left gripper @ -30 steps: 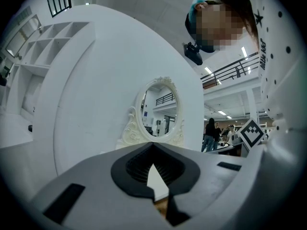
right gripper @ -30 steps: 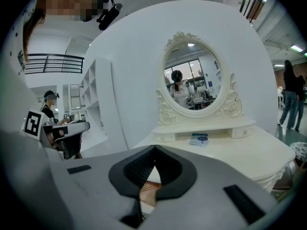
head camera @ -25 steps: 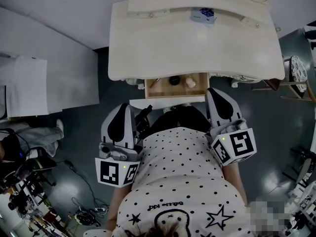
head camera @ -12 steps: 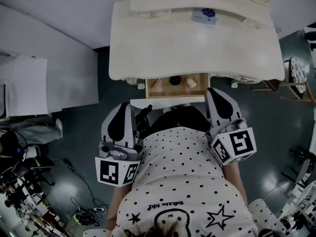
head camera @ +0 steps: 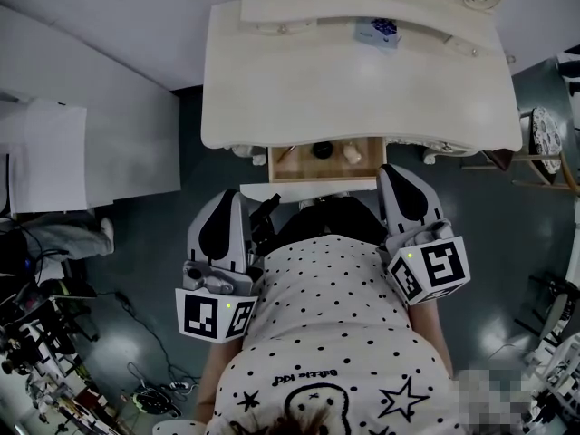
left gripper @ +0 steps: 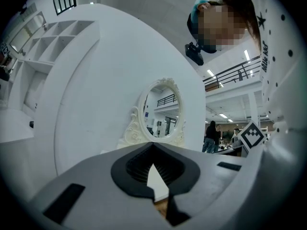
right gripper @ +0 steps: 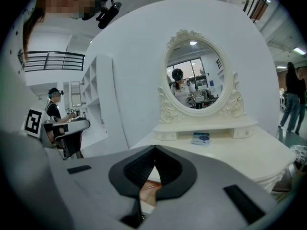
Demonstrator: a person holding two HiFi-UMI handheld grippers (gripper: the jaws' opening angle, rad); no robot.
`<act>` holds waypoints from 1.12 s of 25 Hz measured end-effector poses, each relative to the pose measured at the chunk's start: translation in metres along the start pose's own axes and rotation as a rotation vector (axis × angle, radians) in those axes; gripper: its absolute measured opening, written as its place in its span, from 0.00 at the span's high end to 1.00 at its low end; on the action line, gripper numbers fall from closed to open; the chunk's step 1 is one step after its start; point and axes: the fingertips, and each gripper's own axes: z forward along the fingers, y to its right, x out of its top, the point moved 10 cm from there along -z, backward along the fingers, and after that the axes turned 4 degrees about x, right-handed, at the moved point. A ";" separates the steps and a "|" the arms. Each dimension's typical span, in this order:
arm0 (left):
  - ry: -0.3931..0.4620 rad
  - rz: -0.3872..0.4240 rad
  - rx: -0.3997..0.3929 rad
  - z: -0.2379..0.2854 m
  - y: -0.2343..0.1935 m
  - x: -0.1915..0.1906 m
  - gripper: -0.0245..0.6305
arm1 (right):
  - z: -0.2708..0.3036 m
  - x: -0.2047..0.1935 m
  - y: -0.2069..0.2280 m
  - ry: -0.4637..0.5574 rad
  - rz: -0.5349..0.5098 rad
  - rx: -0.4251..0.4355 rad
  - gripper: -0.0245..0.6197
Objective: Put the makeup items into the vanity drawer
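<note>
Makeup items (head camera: pixel 321 149) already in open vanity drawer (head camera: pixel 294 165). Left gripper (head camera: pixel 226 198) & right gripper (head camera: pixel 396 169) clenched, empty. Prob. next: push drawer front (head camera: pixel 308 189) square, both tips, slow.

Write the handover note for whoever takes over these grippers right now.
Left gripper: fingers shut, empty, held beside the torso. Right gripper: the same.
The drawer stands open under the vanity top. Inside lie a dark round jar, a pale bottle and a thin stick.
Done: those three are stowed.
Left: a small blue-and-white box sits on the vanity's back shelf; stow it if it counts as makeup, then probably close the drawer.
</note>
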 end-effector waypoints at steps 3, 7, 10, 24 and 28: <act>0.002 0.001 0.000 0.000 0.000 0.000 0.96 | 0.000 0.000 0.000 0.003 0.000 -0.001 0.95; 0.004 0.003 0.001 -0.001 -0.001 0.001 0.96 | 0.000 0.001 -0.001 0.004 -0.001 -0.002 0.95; 0.004 0.006 0.000 -0.001 -0.001 0.001 0.96 | 0.000 0.001 -0.001 0.003 -0.001 -0.002 0.95; -0.004 0.004 0.001 0.001 -0.005 0.000 0.96 | 0.007 0.000 -0.003 -0.016 -0.002 0.008 0.95; -0.006 0.001 -0.003 0.001 -0.006 0.001 0.96 | 0.007 0.001 -0.005 -0.020 -0.002 0.008 0.95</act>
